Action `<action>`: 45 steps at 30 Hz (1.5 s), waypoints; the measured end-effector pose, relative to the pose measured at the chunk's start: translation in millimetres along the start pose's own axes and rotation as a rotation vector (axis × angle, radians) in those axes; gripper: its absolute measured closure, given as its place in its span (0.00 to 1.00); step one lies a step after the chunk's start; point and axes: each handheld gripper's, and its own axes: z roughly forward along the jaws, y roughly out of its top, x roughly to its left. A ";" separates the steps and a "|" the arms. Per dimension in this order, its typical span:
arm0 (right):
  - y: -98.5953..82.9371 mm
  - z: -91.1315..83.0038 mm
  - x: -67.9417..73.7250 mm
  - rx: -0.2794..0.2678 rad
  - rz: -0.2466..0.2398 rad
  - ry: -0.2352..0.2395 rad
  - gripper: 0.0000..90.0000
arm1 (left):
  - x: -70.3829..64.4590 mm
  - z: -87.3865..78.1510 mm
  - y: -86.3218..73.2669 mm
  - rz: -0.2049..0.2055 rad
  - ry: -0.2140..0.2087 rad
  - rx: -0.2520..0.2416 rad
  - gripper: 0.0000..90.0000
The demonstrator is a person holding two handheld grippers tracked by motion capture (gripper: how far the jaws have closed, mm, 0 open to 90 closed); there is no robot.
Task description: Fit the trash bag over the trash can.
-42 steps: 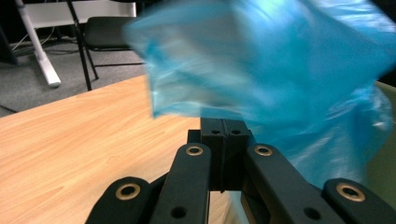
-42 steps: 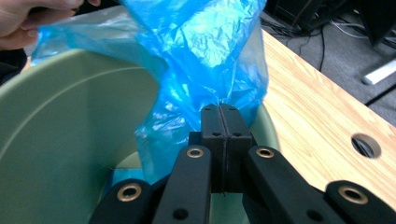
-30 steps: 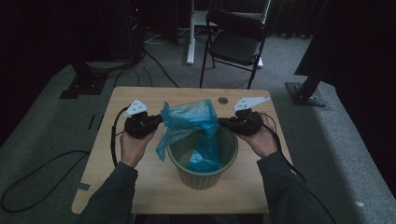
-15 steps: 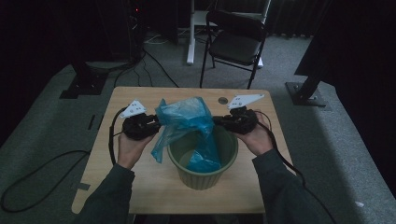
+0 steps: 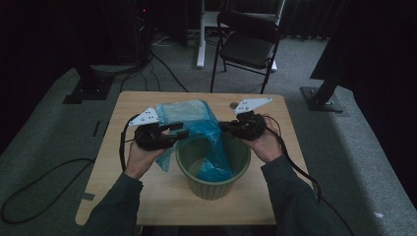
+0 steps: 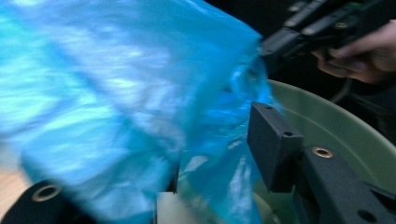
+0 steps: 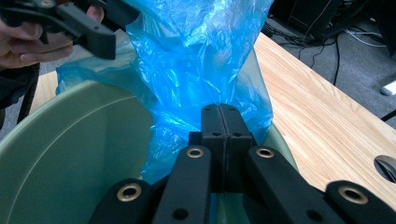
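Plastic, thin and blue: the bag (image 5: 199, 130) hangs partly inside the green bucket (image 5: 212, 184) and partly billows up and over the bucket's far-left rim, its lower end slumped on the bucket's floor; by the look of it, it will handle as something nearly weightless, limp and slippery, with no shape of its own, so it should be taken by the hem of its mouth, a fold pinched flat, and not by the loose middle, which would only stretch or slide. The right gripper (image 7: 223, 135) sits at the bucket's near-right rim, its fingers pressed together with a fold of the film pinched between them; the left gripper (image 6: 212, 156) reaches in from the bucket's left, its fingers spread, film draped over one finger and across the gap, so it seems to hold nothing firmly. Judging by this, the work is lining the bucket, and the mouth still needs spreading round the rim. The bucket stands on the wooden table (image 5: 123, 191), toward its near edge. Hard to make out: where the bag's mouth truly lies, since the folds overlap; the left gripper view is blurred; a small round thing (image 5: 233, 104) beyond the bucket is too small to identify.
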 end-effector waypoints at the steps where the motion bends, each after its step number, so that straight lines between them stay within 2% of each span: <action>1: -0.1 0.2 0.0 0.001 0.001 0.001 1.00 | -1.0 3.8 1.0 0.002 -0.006 0.013 0.60; 7: 0.0 1.2 0.7 -0.007 0.001 0.018 1.00 | -3.0 18.7 3.2 0.006 0.015 0.040 0.58; 9: -0.2 1.7 1.6 -0.006 0.001 0.024 1.00 | -3.7 22.5 4.0 0.012 0.029 0.052 0.62; 11: -0.3 1.9 1.9 -0.005 -0.002 0.028 1.00 | -4.0 26.6 4.9 0.014 0.055 0.066 0.71; 12: -0.3 1.9 1.9 -0.005 -0.002 0.028 1.00 | -4.0 26.6 4.9 0.014 0.055 0.066 0.76; 13: -0.4 2.0 2.1 -0.006 -0.002 0.029 1.00 | -3.3 30.4 6.1 0.006 0.088 0.077 0.76; 14: -0.6 1.8 2.4 -0.005 -0.004 0.028 1.00 | -2.7 31.4 6.7 -0.003 0.103 0.080 0.90; 16: -0.8 1.3 2.1 -0.004 -0.005 0.024 1.00 | -1.2 31.7 7.4 -0.012 0.114 0.079 1.00; 24: -8.2 -4.3 -5.0 0.009 0.011 -0.008 1.00 | 6.0 24.1 7.4 -0.035 0.168 0.093 1.00; 30: -21.7 -12.6 -14.9 0.024 0.043 -0.033 1.00 | 14.1 21.6 4.7 -0.064 0.196 0.105 1.00; 40: -43.1 -28.4 -27.1 0.030 0.087 -0.052 1.00 | 22.6 21.7 0.6 -0.111 0.218 0.116 1.00; 44: -44.6 -31.7 -27.5 0.026 0.091 -0.052 1.00 | 19.4 24.2 2.3 -0.095 0.218 0.120 1.00; 45: -43.9 -33.1 -26.9 0.021 0.089 -0.040 0.98 | 16.7 25.7 3.9 -0.084 0.219 0.124 1.00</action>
